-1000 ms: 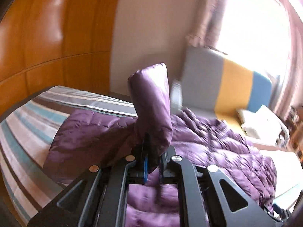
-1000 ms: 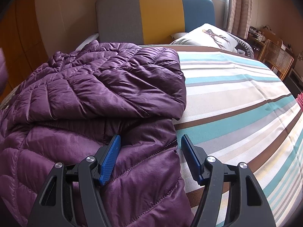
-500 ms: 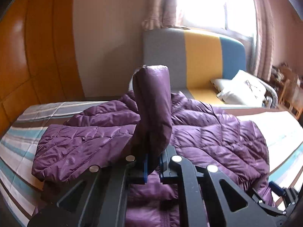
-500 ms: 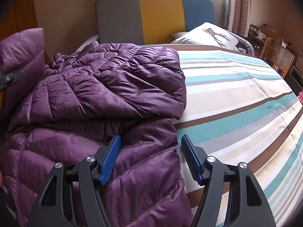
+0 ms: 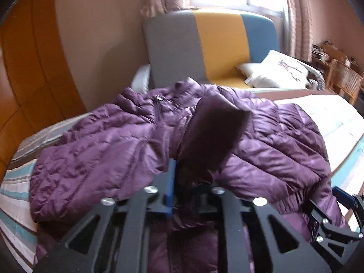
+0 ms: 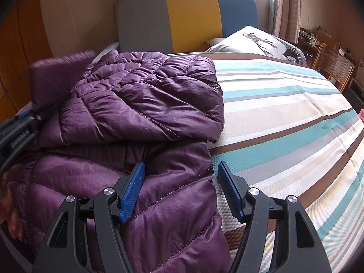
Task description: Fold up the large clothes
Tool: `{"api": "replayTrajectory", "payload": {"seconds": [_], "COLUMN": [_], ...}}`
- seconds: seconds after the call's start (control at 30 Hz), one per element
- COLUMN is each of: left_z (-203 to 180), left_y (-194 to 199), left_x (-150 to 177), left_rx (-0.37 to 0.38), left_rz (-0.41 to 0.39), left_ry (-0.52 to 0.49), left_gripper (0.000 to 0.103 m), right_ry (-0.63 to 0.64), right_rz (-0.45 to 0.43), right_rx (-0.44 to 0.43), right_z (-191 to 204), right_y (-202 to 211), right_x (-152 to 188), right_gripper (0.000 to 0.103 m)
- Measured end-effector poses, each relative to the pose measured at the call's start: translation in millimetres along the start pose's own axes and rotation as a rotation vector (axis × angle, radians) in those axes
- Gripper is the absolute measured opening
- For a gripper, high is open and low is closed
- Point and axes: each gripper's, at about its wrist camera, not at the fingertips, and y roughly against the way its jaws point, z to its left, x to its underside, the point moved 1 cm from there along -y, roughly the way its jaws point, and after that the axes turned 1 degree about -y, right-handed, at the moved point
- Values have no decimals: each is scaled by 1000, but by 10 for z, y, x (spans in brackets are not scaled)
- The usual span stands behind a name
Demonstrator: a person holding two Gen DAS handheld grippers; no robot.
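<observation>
A purple quilted jacket (image 5: 273, 154) lies on the striped bed, its right side folded over the body (image 6: 141, 104). One sleeve (image 5: 213, 132) stands up between the jaws of my left gripper (image 5: 186, 182), over the middle of the jacket. Those jaws are opening, and the blue left pad (image 5: 170, 182) stands clear of the cloth. The sleeve (image 6: 56, 77) and left gripper (image 6: 20, 125) also show at the right wrist view's left edge. My right gripper (image 6: 182, 182) rests open on the jacket's lower right hem, fabric bulging between its pads.
The striped bedsheet (image 6: 284, 118) stretches to the right of the jacket. A grey, yellow and blue headboard (image 6: 188, 18) and a white pillow (image 6: 248, 41) are at the far end. A wicker chair (image 6: 332, 68) stands beyond the bed. Orange wood panels (image 5: 34, 68) line the left.
My left gripper has carried the sleeve rightward over the jacket and lower, and its jaws have parted from a tight grip. The right gripper has not moved.
</observation>
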Motion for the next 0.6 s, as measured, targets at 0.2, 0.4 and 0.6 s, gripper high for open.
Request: {"api": "replayTrajectory", "payload": {"seconds": [0.2, 0.4, 0.6], "left_z": [-3, 492, 942], "left_y": [284, 418, 206], "left_x": [76, 304, 450], "left_rx": [97, 41, 101], "left_rz": [-73, -5, 98], "left_ry": [-29, 73, 233], "left_gripper": [82, 82, 82], "right_ry": [-2, 1, 7], "right_rz": [1, 0, -2], "right_rx": [-5, -1, 9], "right_z": [-5, -13, 19], "right_y": [-9, -3, -4], "right_x": [-1, 1, 3], "right_gripper": [65, 65, 65]}}
